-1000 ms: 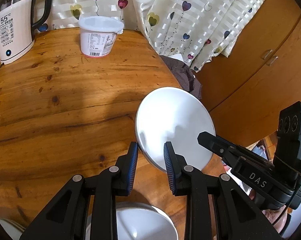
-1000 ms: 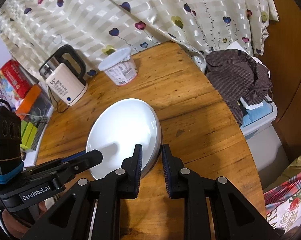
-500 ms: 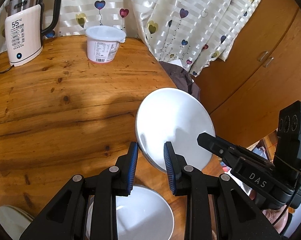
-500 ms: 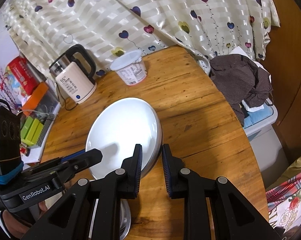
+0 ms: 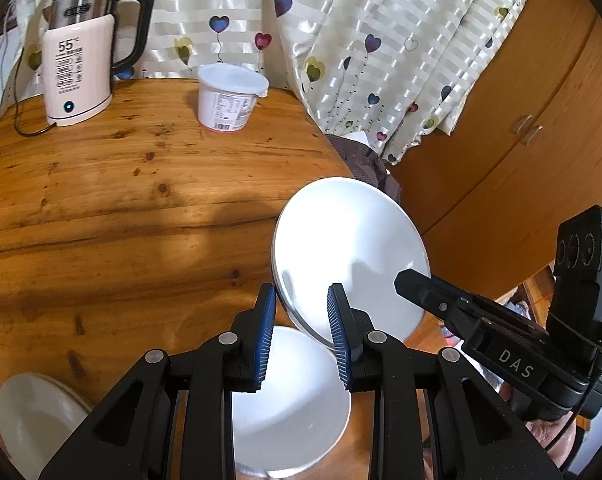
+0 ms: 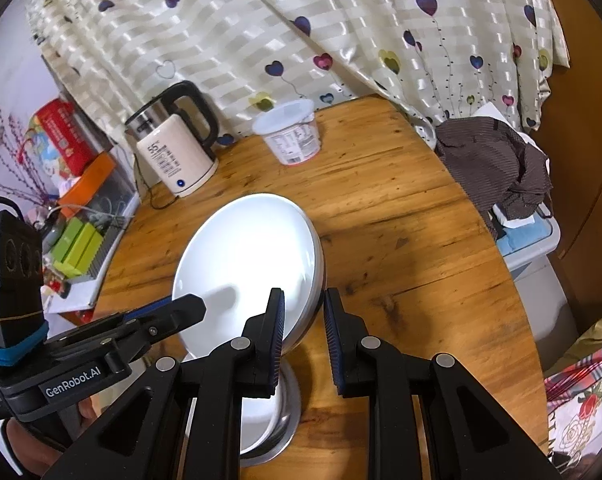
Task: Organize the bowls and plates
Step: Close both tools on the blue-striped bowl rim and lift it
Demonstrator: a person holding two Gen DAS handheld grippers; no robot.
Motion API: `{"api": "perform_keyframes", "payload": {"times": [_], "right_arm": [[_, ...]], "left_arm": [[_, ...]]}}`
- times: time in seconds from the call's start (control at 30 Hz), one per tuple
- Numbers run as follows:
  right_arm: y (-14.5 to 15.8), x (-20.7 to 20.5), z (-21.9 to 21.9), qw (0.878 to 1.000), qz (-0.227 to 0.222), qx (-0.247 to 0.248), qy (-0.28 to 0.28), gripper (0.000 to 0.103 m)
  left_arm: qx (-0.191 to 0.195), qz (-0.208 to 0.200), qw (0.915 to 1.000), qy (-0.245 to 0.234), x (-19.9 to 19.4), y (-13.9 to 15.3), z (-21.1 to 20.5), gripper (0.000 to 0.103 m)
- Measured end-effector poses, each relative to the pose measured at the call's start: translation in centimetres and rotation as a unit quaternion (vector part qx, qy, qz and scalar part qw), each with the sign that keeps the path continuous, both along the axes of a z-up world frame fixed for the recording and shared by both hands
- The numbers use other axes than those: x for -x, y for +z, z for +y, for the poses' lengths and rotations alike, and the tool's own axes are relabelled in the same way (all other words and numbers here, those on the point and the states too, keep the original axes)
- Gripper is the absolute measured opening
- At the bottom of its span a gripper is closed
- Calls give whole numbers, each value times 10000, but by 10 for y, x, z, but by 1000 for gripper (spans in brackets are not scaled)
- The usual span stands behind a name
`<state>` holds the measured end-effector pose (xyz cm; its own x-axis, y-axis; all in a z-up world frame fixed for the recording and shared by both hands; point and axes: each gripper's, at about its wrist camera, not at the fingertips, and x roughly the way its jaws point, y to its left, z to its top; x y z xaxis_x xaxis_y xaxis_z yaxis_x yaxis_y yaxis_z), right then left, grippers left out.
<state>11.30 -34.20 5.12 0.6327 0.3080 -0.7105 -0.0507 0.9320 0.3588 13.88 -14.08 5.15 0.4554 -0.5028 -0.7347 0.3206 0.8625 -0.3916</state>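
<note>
Two tools share one white plate (image 5: 349, 252), held tilted above the bench (image 5: 121, 208): the left tool (image 5: 301, 324) has its narrow blue pads on either side of the plate's near-left rim, and the right tool (image 6: 303, 328) pinches the opposite rim between pads set closer still. Under the plate, the left view shows a white bowl (image 5: 289, 404) on the bench and a second pale dish (image 5: 33, 412) at the lower left corner, which the right view does not show. The right view instead shows a metal rim under that bowl (image 6: 273, 412). Farther back on the wood stand a lidded white tub (image 5: 231, 98) and a cream kettle (image 5: 81, 68) before a heart-print curtain (image 6: 301, 32). Only the right view shows a brown cloth (image 6: 497, 164) heaped on a box past the bench edge, and coloured boxes (image 6: 77, 160) off to the left.
</note>
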Motion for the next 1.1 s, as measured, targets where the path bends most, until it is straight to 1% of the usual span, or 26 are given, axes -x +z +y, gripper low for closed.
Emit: {"api": "perform_keyframes", "payload": {"times": [0.4,0.77,1.1], "right_arm": [[4,23,23,9998,11,36,175,19],[-3,33,41,9993,139,49,344,19],[-12,42,47,9988,290,48,394,19]], "left_arm": [[0,-33,9999,133,27,2,23,28],[-89,69,9996,252,42,-6,40,28],[-166,265,9991,271,53,-18,45,28]]}}
